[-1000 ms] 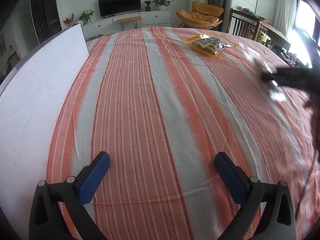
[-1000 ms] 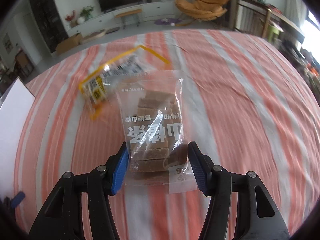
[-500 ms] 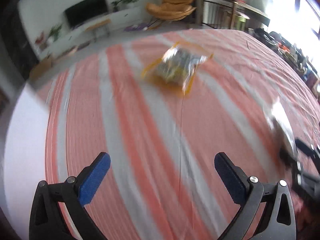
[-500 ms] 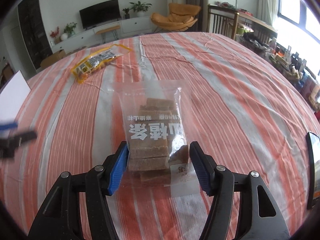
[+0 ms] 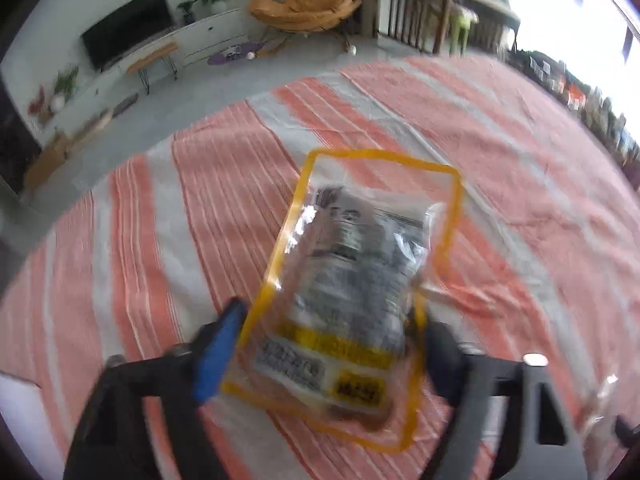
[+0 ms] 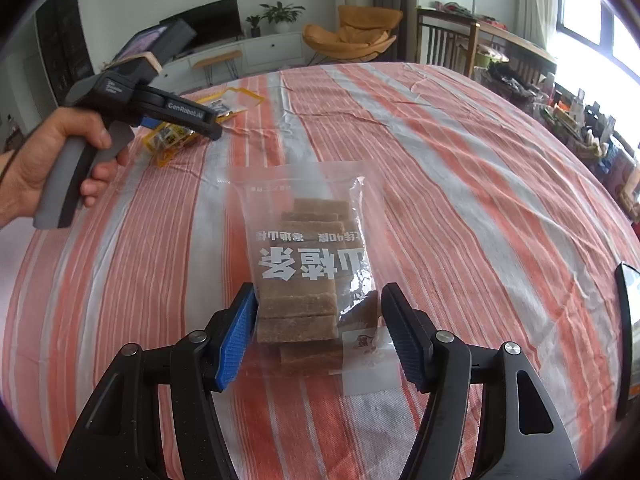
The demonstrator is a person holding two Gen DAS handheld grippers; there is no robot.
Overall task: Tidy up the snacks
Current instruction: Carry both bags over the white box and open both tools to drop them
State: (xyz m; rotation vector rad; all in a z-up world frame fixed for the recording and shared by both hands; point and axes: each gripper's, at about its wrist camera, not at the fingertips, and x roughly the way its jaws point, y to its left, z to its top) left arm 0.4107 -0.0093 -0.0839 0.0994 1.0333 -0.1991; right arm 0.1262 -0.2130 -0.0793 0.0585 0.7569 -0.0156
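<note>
A clear bag with a yellow border (image 5: 360,264) lies on the striped cloth. My left gripper (image 5: 326,352) straddles its near end, jaws closing, and the blue pads (image 5: 218,350) are at the bag's edges; the picture is blurred and the bag looks flat, not squeezed. The right wrist view shows a hand (image 6: 40,160) holding that left gripper (image 6: 212,130) over the yellow bag (image 6: 168,140). A clear bag of brown bars (image 6: 308,264) rests on the cloth between the fingers of my right gripper (image 6: 320,336). Its jaws are opening, with a gap at the right pad.
The orange-and-grey striped cloth (image 6: 480,200) covers a wide round table. A white board (image 5: 16,408) lies at the table's left. A dark flat device (image 6: 628,340) sits at the right edge. An orange armchair (image 6: 352,32) and a TV unit stand beyond the far edge.
My left gripper swept across the table to the yellow-bordered bag and its jaws narrowed around it. My right gripper stopped moving and its jaws widened off the bag of brown bars.
</note>
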